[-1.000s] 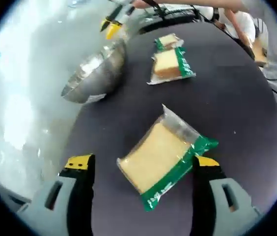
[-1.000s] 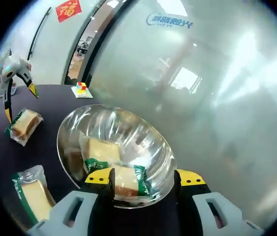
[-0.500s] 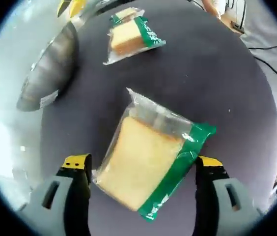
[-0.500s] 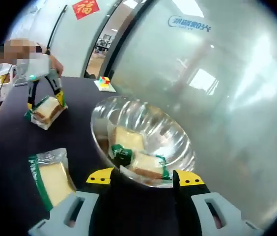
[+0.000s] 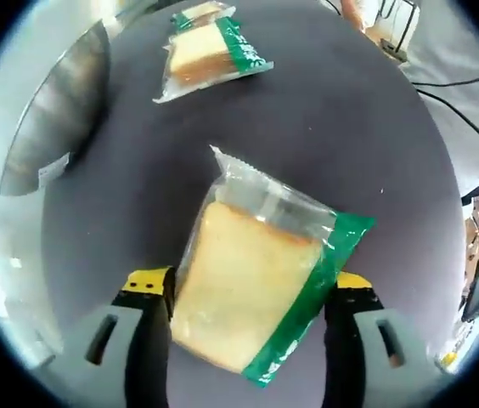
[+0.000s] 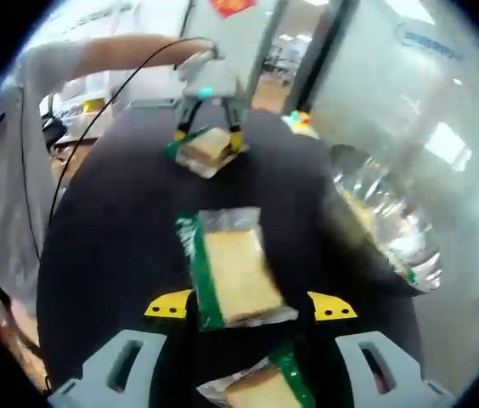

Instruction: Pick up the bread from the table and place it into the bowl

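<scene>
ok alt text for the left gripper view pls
A wrapped bread slice in clear and green packaging lies on a dark table between the open jaws of the left tool, which straddle it. Farther off lie two more wrapped slices, with a metal bowl at the left edge.

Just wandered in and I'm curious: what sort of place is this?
Probably an office or lab: frosted glass partitions, cables trailing off a dark round table, and wrapped bread laid out beside a steel bowl.

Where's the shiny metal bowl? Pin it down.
In the right gripper view the shiny metal bowl sits at the dark table's right edge, right of the nearest wrapped bread slice.
</scene>
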`<action>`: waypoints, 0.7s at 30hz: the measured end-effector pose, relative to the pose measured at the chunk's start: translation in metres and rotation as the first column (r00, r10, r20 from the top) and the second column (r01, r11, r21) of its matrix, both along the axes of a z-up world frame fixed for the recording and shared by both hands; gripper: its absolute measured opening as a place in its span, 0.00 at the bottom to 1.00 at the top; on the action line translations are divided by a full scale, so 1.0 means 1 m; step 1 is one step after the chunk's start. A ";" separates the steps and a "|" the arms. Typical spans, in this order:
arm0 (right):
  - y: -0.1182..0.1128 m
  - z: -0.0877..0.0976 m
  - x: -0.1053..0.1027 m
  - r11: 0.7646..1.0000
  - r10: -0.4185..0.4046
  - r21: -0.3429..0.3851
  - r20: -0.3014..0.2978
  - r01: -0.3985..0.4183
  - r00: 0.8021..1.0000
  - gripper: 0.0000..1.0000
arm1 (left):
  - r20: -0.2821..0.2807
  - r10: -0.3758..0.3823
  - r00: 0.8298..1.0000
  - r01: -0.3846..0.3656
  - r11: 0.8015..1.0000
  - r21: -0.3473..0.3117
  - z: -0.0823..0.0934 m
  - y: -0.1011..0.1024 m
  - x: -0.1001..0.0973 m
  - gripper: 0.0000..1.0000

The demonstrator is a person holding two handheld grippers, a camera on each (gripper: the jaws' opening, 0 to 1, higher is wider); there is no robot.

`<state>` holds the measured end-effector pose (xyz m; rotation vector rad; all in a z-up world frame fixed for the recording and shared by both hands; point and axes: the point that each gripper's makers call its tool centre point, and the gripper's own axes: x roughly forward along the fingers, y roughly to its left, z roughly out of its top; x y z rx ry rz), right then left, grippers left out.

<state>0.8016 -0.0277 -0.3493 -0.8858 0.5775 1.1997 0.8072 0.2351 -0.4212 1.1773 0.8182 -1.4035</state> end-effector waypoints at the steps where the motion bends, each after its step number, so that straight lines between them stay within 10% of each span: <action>1: 0.000 -0.004 -0.003 1.000 0.013 -0.013 -0.005 -0.013 1.000 0.48 | 0.001 0.002 1.000 -0.002 1.000 -0.002 0.000 0.000 -0.001 0.59; 21: 0.041 -0.040 0.004 0.976 0.122 -0.166 -0.100 -0.138 0.987 0.66 | 0.059 0.081 0.995 -0.076 0.993 -0.092 0.017 0.006 -0.010 0.52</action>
